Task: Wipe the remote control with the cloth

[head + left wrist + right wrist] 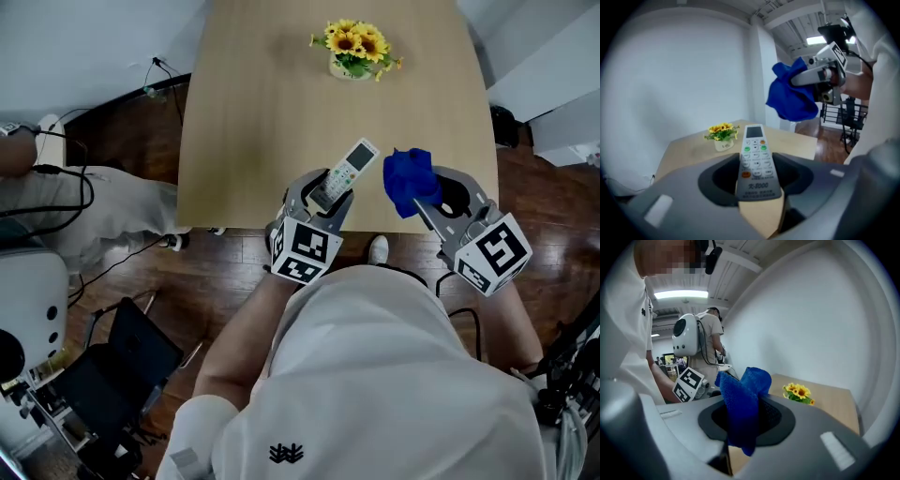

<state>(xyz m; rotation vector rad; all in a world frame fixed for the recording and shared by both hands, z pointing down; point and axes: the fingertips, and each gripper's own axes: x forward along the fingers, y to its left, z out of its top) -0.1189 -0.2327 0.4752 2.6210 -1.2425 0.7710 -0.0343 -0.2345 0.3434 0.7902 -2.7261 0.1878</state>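
Note:
A white remote control (342, 172) with a small screen and coloured buttons is held above the near edge of the wooden table (253, 122). My left gripper (322, 199) is shut on its lower end; the remote (755, 159) points away from me with its button face up. A bunched blue cloth (409, 180) is clamped in my right gripper (424, 201), a little to the right of the remote and apart from it. In the right gripper view the cloth (743, 404) hangs down between the jaws. The left gripper view shows the cloth (791, 91) and the right gripper (820, 75) raised at the upper right.
A small pot of yellow sunflowers (354, 49) stands at the table's far side. Cables and a chair (122, 366) are on the wooden floor to the left. Another person wearing a white backpack unit (689, 341) stands in the background of the right gripper view.

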